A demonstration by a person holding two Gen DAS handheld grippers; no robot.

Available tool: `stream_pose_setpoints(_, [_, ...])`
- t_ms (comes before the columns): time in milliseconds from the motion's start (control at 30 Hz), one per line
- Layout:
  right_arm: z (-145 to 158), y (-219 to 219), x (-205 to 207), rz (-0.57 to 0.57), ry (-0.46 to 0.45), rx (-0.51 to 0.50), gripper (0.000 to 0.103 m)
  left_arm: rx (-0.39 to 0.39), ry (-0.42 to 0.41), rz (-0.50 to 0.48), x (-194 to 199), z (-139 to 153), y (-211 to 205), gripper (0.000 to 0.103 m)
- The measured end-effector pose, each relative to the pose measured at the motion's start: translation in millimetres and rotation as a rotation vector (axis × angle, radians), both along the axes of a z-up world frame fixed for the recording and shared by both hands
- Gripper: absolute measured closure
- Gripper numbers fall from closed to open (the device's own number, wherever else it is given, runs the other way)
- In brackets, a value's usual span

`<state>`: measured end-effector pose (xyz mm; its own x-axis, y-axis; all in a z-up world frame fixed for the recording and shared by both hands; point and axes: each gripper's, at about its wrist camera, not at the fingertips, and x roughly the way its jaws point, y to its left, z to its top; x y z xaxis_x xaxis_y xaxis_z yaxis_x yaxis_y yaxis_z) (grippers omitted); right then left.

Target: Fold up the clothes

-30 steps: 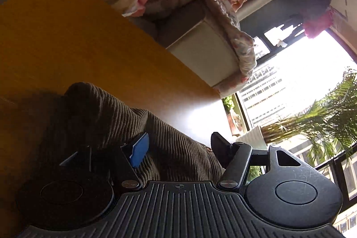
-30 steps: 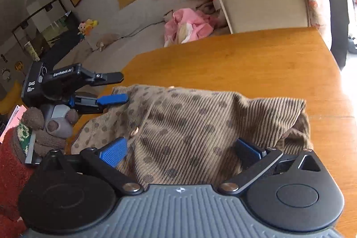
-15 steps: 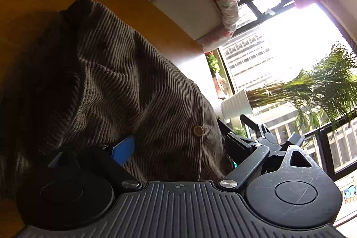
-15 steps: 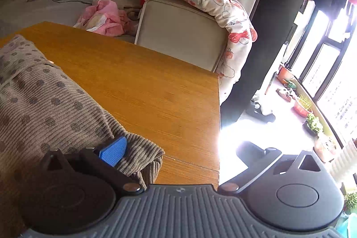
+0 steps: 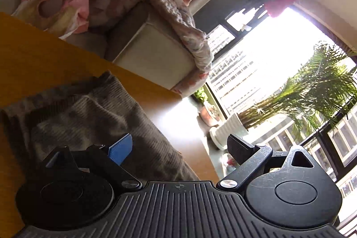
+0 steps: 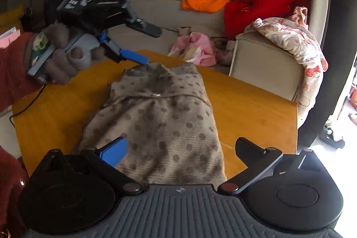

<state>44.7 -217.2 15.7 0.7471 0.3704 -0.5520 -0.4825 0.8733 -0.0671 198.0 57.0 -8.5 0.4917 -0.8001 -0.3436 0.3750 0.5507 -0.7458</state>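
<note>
Right wrist: folded garment (image 6: 165, 124) lengthwise, away from camera.

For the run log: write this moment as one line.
stage: fold in progress | garment: brown dotted corduroy, bundled on table | left gripper: open, at far end | right gripper: open, near end

We see that each gripper has a dark grey ridged body with two round black caps and shiny silver screws. Our right gripper (image 6: 180, 150) has one blue finger pad and one black finger. Our left gripper (image 6: 146, 46) is black with white letters and blue fingers. Our left hand (image 6: 64, 55) wears a fuzzy brown glove and a dark red sleeve.
</note>
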Motion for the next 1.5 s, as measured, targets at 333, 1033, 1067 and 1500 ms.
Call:
stream_pose_setpoints(333, [-57.3,-14.7,74.8,-0.329,0.126,-0.091,0.000,0.085,0.183,-0.035,-1.5,-56.5,-23.0,0.014])
stream_pose_setpoints(1033, [-21.0,-8.2,21.2,-0.224,0.004,0.196,0.000,0.223,-0.127,-0.209,-72.9,-12.6,-29.0,0.008])
stream_pose_setpoints(1067, [-22.2,-5.2,23.2,-0.201,0.011,0.232,0.000,0.235,-0.109,-0.213,-78.4,-20.0,-30.7,0.008])
stream_pose_setpoints(1500, [-44.2,18.3,-0.6,-0.031,0.163,-0.037,0.000,0.571,-0.235,-0.008,-111.9,-10.1,-11.4,0.007])
